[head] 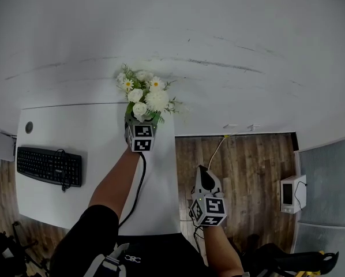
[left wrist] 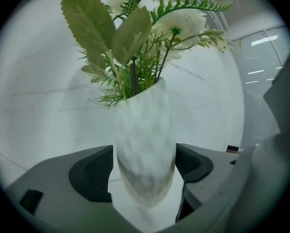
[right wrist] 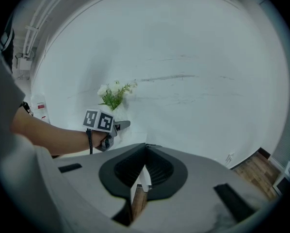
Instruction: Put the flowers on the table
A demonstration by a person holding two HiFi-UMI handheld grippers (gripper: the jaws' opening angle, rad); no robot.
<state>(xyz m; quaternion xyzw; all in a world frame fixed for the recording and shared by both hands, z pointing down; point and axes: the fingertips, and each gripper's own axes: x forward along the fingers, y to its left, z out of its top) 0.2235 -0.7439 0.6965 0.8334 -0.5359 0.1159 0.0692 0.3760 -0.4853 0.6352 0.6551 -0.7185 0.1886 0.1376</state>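
White flowers with green leaves (head: 143,94) stand in a white dimpled vase (left wrist: 145,154) at the far right corner of the white table (head: 74,126), against the white wall. My left gripper (head: 141,123) reaches around the vase, and its dark pads (left wrist: 94,171) flank the vase's lower body. The jaws stand wide, with a thin gap showing on the left side. The vase's foot rests on the tabletop. In the right gripper view the bouquet (right wrist: 115,93) and the left gripper (right wrist: 120,125) show far off. My right gripper (head: 204,176) hangs over the wooden floor beside the table, shut and empty.
A black keyboard (head: 48,166) with a cable lies on the table's left part. A round cable hole (head: 29,127) sits at the table's far left. A white device (head: 292,193) stands on the wooden floor (head: 247,166) at the right. A cable runs down from the wall.
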